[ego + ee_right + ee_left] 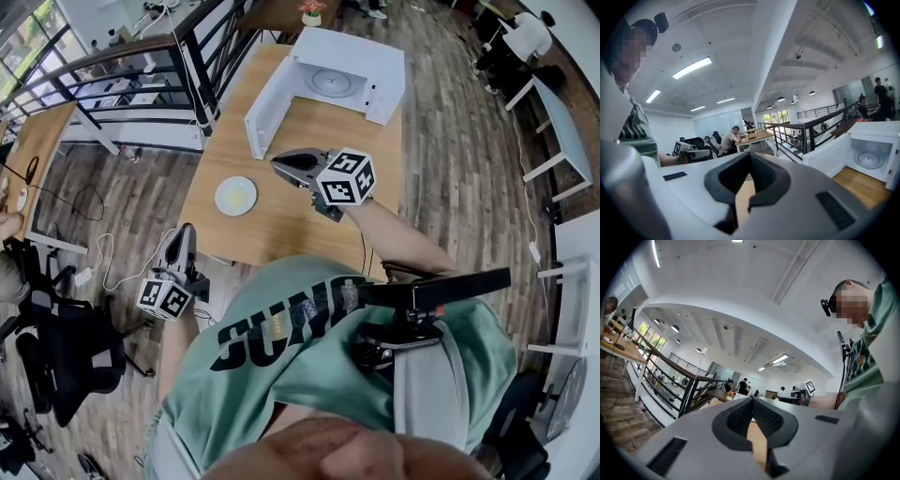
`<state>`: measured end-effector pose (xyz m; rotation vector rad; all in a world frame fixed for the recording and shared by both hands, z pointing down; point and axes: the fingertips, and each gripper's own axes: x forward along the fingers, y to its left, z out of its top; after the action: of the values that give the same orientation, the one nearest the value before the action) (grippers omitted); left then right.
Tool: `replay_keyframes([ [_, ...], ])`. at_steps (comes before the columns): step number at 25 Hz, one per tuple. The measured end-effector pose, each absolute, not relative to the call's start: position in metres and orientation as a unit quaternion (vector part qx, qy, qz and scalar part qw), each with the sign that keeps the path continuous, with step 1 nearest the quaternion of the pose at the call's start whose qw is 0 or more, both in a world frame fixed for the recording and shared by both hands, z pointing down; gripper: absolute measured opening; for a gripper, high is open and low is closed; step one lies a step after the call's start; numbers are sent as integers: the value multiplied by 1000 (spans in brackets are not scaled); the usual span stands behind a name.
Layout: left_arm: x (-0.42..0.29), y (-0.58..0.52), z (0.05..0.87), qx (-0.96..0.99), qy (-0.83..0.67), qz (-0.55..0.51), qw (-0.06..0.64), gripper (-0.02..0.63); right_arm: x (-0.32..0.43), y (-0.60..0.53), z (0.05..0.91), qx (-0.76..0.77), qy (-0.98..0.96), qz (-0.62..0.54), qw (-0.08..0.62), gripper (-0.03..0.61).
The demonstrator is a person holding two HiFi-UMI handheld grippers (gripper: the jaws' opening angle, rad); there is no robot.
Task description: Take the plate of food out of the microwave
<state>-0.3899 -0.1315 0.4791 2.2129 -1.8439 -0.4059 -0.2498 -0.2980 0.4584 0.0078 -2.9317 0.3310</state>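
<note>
Inspection covered 1 wooden table (281, 230), 1 white microwave (380, 80) and 2 hand-held grippers.

The microwave stood at the far end of the table with its door (267, 111) swung fully open to the left. Its cavity held only the glass turntable (333, 82); the right gripper view showed the same bare cavity (869, 157).

The plate (235, 196) lay flat on the table, outside the microwave, near the left edge and well apart from the open door. Its surface looked pale yellow; what food it carried could not be made out.

The right gripper (277, 165) was held above the table, just right of the plate and not touching it, tips pointing left. In its own view the jaws (750, 157) were clenched together at the tips with nothing between them.

The left gripper (186, 231) hung beyond the table's left edge, low at the person's side, tips pointing toward the table. Its own view showed the jaws (752, 400) pressed together and empty.

A black metal railing (141, 70) ran beyond the table's far left corner, and a black office chair (75, 356) stood on the wooden floor to the person's left.
</note>
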Motion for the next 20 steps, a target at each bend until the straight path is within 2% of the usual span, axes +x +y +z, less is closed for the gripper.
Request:
replay_keyframes([
  [20,-388,-134,498,756,-625,-137,138,-6,-260,-285,494,-17,-982,148,116,8],
])
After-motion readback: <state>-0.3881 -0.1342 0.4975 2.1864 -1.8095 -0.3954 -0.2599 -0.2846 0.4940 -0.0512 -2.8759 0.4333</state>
